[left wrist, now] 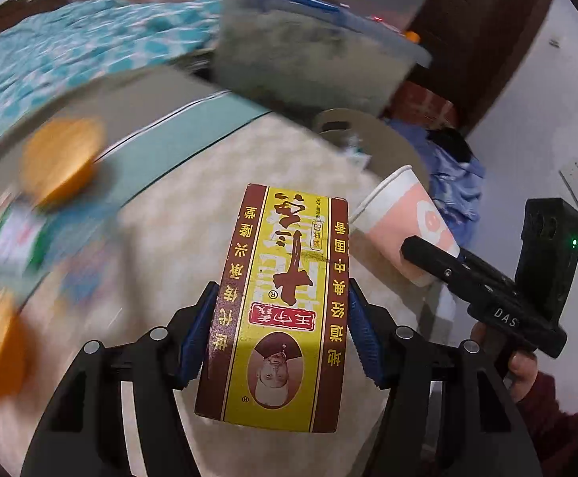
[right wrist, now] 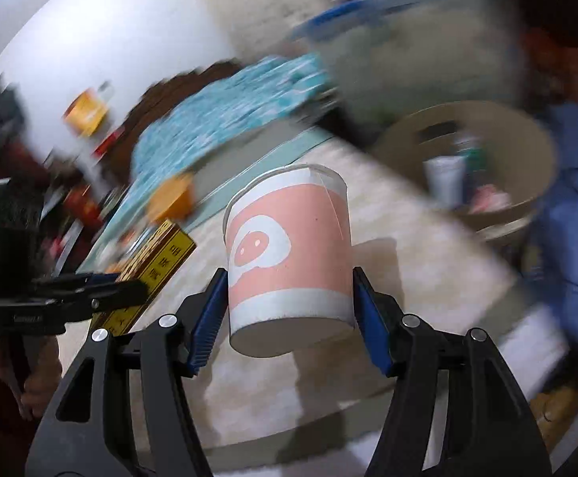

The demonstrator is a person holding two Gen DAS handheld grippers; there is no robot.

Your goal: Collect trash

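Left claw point(left wrist: 281, 330) holds a carton point(left wrist: 285, 298), pads pressed on both its long sides. Right claw point(right wrist: 287, 310) grips a paper cup point(right wrist: 289, 250) across its lower body. Both items are carried clear of the table point(left wrist: 217, 183), short of the bin point(right wrist: 527, 147). The bin, just beyond the table's far edge, already contains a few discarded items. Judged partway: two pieces in hand, not yet dropped. Round orange objects point(left wrist: 62, 159) remain on the table, far from the bin; too blurred to class as trash
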